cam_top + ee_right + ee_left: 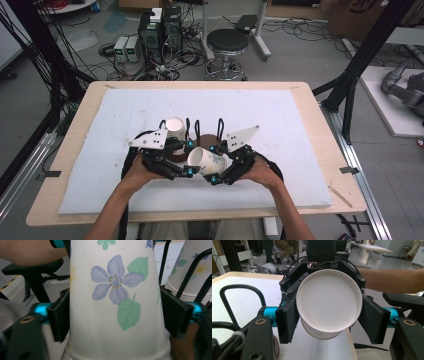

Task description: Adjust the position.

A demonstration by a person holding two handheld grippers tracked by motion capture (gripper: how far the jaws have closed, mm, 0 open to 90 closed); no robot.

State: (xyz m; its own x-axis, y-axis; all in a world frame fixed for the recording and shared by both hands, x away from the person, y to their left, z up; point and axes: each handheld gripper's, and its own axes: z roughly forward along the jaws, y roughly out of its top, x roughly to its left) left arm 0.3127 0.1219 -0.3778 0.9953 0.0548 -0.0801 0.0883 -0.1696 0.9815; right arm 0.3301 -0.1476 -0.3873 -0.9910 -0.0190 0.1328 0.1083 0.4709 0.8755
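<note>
We hold both forearms forward, left gripper (189, 158) and right gripper (216, 164) angled inward, tips nearly meeting, each clamping something.

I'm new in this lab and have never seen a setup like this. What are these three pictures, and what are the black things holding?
No robot here: a person holds a hand-held gripper in each hand, a black tool with two jaws. The high view looks down from above the person onto a wooden table covered by a white foam mat. The left hand-held gripper and the right hand-held gripper meet at a flowered paper cup lying on its side between them. The other two pictures come from cameras riding on each tool. The left gripper view faces the cup's white bottom; the right gripper view shows its flowered side, jaws pressing on both flanks. A second cup stands behind, beside a brown round object.
</note>
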